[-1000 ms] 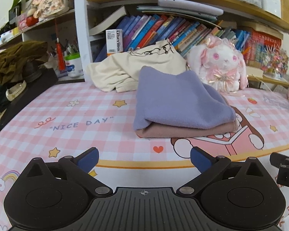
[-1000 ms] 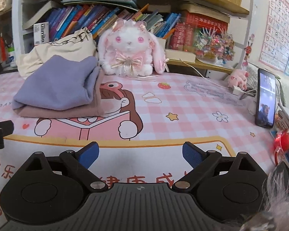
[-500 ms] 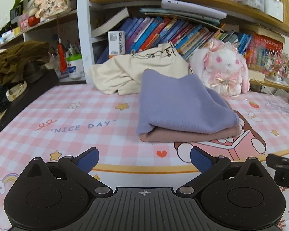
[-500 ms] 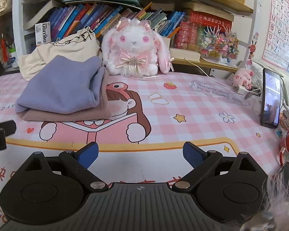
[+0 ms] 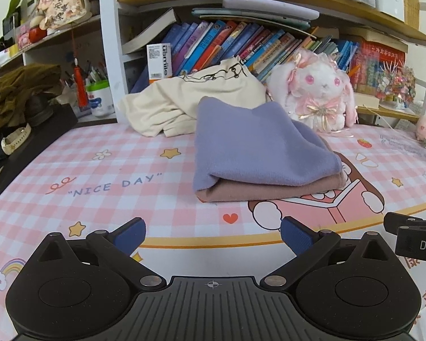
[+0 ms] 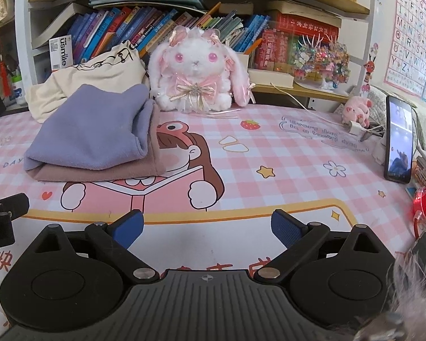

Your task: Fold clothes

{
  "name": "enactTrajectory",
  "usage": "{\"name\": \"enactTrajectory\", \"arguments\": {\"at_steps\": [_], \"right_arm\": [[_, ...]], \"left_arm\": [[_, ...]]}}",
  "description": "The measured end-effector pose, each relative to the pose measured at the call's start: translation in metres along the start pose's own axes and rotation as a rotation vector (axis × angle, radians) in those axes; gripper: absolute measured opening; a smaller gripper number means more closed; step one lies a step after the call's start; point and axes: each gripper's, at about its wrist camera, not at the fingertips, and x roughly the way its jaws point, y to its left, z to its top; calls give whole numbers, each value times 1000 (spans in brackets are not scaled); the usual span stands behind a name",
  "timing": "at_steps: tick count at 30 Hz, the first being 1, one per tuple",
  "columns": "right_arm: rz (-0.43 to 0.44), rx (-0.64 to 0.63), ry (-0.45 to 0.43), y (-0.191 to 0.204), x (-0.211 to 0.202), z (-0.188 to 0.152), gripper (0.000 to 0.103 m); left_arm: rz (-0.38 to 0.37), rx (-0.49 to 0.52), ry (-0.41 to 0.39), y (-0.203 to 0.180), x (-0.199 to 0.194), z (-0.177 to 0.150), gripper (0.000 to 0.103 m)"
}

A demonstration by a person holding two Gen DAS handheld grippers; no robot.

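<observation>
My left gripper [image 5: 213,234] is hovering over the near edge of the tabletop [image 5: 105,187], jaws spread wide and gripping nothing. The folded purple garment [image 5: 258,147] is lying on a folded pink garment [image 5: 269,191] mid-table; a loose cream garment [image 5: 179,105] is lying behind them at the far edge. My right gripper [image 6: 207,226] is hovering likewise, wide open and empty. A plush rabbit [image 6: 197,71] is sitting at the far edge.

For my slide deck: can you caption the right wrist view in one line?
Open right gripper above a pink checked mat, facing a folded lavender garment stacked on a mauve one beside a plush bunny.
</observation>
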Motion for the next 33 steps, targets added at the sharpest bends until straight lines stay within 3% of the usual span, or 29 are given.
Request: {"name": "enactTrajectory", "arguments": {"at_steps": [33], "right_arm": [[-7,6,8,5,-10,-6,97]], "left_arm": [[-17,-1,-9,3,-6,-1,102]]}}
